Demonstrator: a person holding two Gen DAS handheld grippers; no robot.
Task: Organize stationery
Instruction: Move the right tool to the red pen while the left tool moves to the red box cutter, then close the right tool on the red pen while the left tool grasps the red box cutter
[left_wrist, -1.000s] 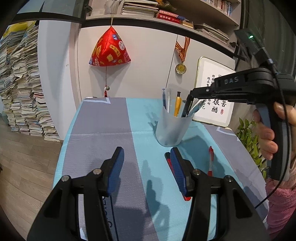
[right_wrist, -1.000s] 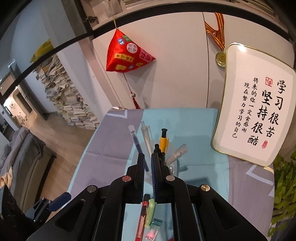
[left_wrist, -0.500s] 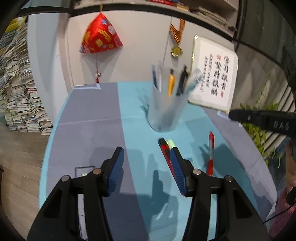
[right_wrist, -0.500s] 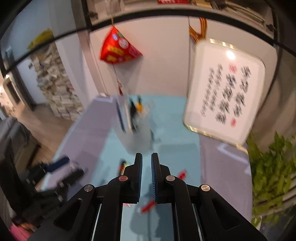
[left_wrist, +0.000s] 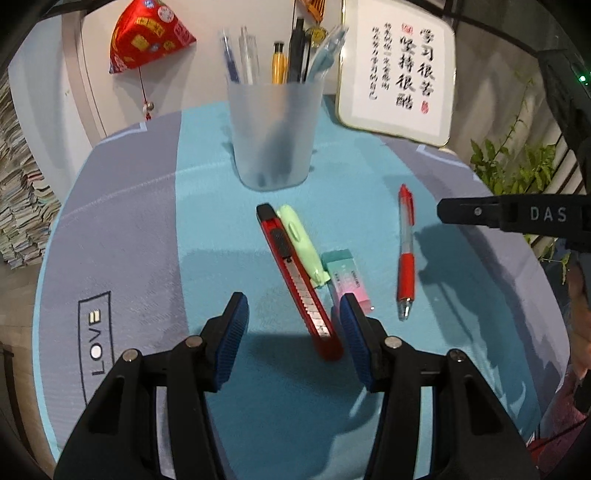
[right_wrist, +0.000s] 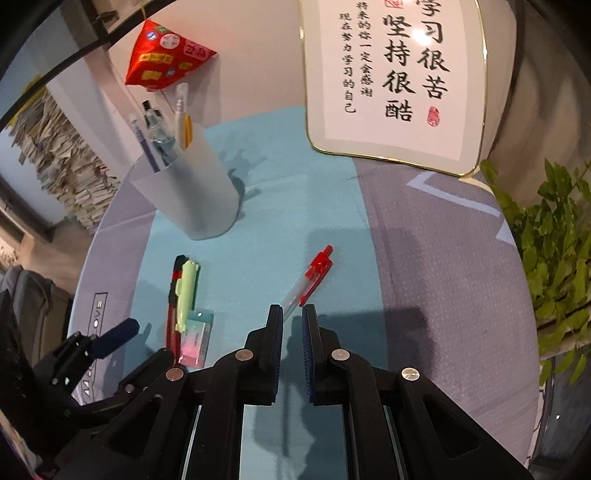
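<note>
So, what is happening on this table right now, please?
A person is tidying stationery with two hand-held grippers. The left hand-held gripper is open above the near end of the red utility knife, not gripping it. The right hand-held gripper is shut and empty, near the red pen. The knife, a green correction tape, an eraser and the pen lie on the mat. The pen cup already holds several pens.

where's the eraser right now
In the left wrist view, the eraser lies on the teal mat, touching the green correction tape, left of the red pen.
</note>
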